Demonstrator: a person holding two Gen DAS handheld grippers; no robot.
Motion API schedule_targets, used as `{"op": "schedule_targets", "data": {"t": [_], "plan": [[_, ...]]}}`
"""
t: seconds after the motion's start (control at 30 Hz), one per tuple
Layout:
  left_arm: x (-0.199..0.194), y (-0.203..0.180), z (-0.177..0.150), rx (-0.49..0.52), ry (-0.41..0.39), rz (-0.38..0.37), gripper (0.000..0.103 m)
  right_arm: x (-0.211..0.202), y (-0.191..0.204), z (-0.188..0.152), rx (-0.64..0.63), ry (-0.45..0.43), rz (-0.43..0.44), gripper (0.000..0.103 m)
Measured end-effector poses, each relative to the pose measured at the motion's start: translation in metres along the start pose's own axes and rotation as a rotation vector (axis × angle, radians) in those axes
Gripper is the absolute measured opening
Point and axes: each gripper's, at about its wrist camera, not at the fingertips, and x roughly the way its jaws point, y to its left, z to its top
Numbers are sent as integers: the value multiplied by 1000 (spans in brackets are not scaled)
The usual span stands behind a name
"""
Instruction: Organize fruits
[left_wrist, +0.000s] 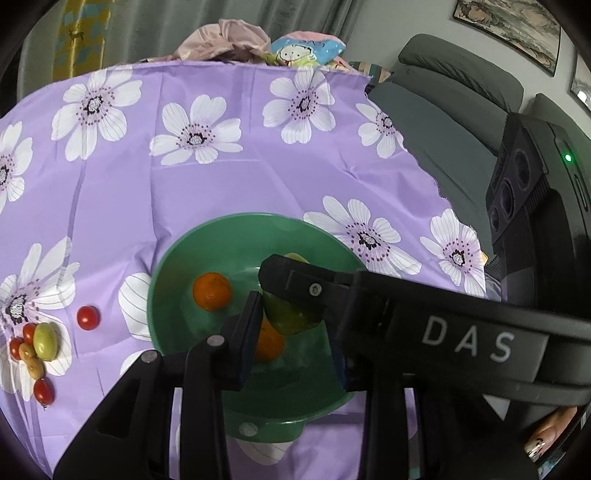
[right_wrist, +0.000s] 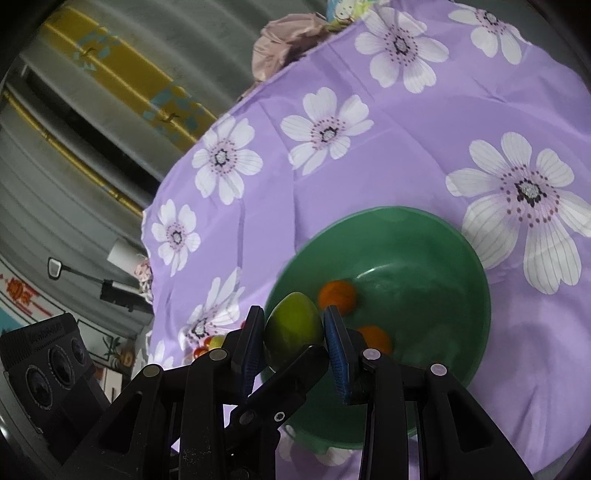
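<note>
Two small round oranges (left_wrist: 211, 290) already sit in the green plastic bowl (left_wrist: 207, 236). Right gripper (right_wrist: 294, 334) clamps a smooth yellow-green mango (right_wrist: 293, 328) over the bowl's rim; early release risks it bouncing out. Left gripper (left_wrist: 291, 334) spread wide, empty.

We see the right gripper (left_wrist: 291, 291) hiding much of the green fruit (left_wrist: 291, 317) and part of the lower orange (left_wrist: 269, 341). The green bowl (left_wrist: 177, 258) is covered along its near rim, and the small fruits (right_wrist: 208, 345) are blurred and half hidden.
</note>
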Motion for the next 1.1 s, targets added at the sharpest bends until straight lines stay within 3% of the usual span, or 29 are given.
{"op": "schedule_targets", "data": {"t": [1.1], "plan": [[47, 15, -7, -94, 144, -124, 34, 26, -23, 3, 57, 104, -194, 36]]}}
